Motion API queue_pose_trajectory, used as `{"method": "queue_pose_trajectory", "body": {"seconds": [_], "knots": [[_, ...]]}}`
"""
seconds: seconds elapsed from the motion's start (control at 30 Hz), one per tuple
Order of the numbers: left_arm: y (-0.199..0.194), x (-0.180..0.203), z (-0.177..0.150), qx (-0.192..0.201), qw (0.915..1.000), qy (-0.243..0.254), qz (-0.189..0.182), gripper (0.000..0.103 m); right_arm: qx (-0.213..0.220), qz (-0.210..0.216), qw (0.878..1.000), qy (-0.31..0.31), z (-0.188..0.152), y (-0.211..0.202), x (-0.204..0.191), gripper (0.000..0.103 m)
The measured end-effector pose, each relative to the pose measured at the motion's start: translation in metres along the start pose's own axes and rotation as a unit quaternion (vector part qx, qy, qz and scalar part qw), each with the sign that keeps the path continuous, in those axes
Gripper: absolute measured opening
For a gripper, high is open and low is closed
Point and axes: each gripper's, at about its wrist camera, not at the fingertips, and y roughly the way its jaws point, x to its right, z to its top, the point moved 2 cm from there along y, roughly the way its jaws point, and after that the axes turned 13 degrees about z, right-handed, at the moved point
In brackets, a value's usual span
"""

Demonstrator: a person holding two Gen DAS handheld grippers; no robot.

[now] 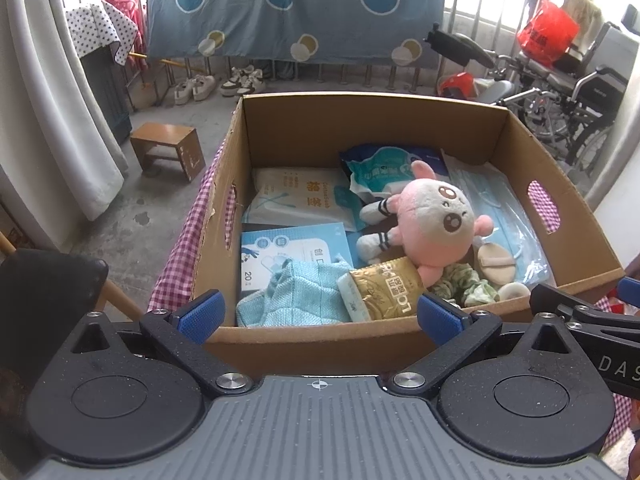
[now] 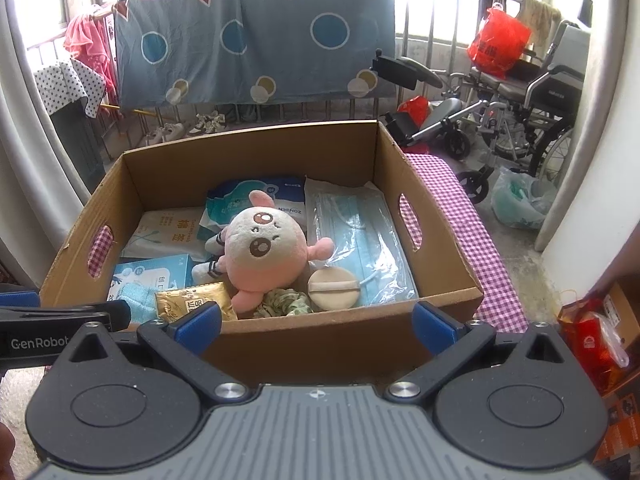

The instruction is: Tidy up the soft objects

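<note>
A cardboard box (image 1: 360, 124) (image 2: 256, 142) stands on a checked cloth and holds a pink plush toy (image 1: 434, 216) (image 2: 264, 256), a teal knitted cloth (image 1: 296, 296) (image 2: 138, 298), a gold packet (image 1: 380, 288) (image 2: 192, 300), a green scrunchie (image 1: 464, 286) (image 2: 282, 302), a round beige puff (image 1: 494, 260) (image 2: 334, 288), bagged blue masks (image 1: 504, 208) (image 2: 356, 236) and several tissue and wipe packs. My left gripper (image 1: 318, 314) hangs open just before the box's near wall, empty. My right gripper (image 2: 316, 322) is open too, empty, at the same wall.
A pink-checked cloth (image 2: 476, 240) covers the table under the box. Beyond it are a small wooden stool (image 1: 168, 148), shoes (image 1: 220, 84), a hanging blue sheet (image 2: 256, 36), a wheelchair (image 2: 516, 100) and a red bag (image 2: 498, 42). A red packet (image 2: 592, 340) lies at the right.
</note>
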Motion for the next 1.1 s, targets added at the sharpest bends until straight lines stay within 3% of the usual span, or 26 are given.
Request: {"method": "queue_pose_trajectory", "body": {"seconds": [1.1], "knots": [[-0.0016, 0.002, -0.0013, 0.001, 0.9999, 0.015, 0.006, 0.102, 0.0, -0.006, 1.0, -0.007, 0.0007, -0.0024, 0.0016, 0.103]]}}
